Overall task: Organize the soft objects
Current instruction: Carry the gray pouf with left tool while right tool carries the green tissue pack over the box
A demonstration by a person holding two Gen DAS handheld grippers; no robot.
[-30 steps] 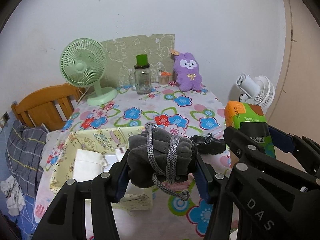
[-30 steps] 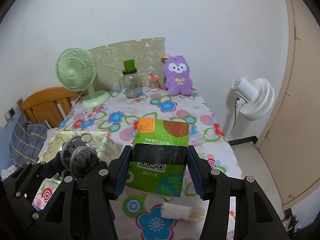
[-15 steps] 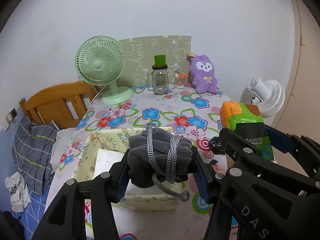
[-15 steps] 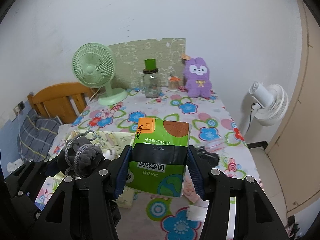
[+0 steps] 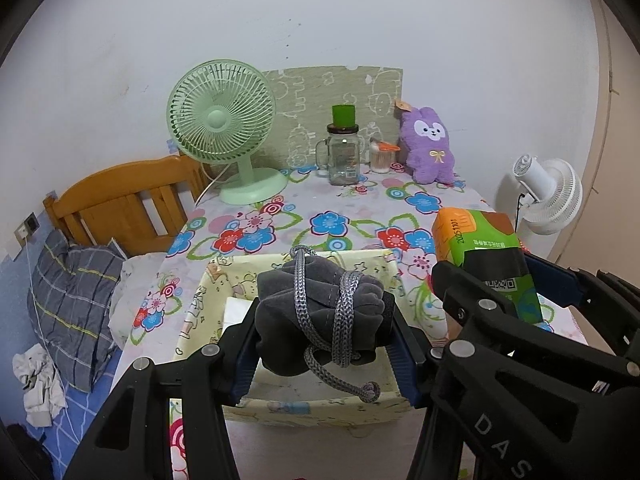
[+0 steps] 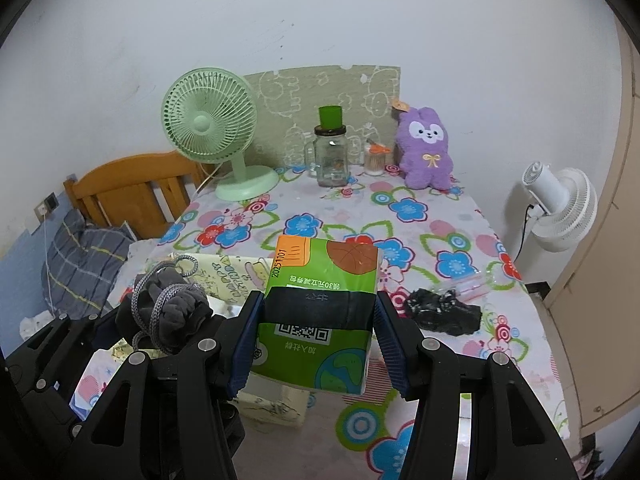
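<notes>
as both views have swung to face the table squarely over the last second, the yellow fabric bin [image 5: 376, 268] now sits directly beneath the left gripper [image 5: 320, 328] — earlier it lay lower and to the left of the held load. the left gripper's jaws are closed narrow on a grey cloth bundle [image 5: 320, 312] bound with a braided cord [image 5: 344, 312], whose knotted end dangles over the bin's near wall. the right gripper [image 6: 318, 342] is clamped on a green tissue pack [image 6: 320, 312], held upright just to the right of the bundle and above the bin's right edge; neither grip has altered. on the floral tablecloth [image 6: 440, 216], a black crumpled item [image 6: 442, 312] has come into the right view, lying well right of the bin. the green fan [image 5: 222, 120], glass jar [image 5: 342, 152] and purple plush rabbit [image 5: 430, 144] stand at the far edge, untouched. judgement — the carry is nearly over; the bundle looks placed for release into the bin, with the tissue pack likely to follow beside it.
</notes>
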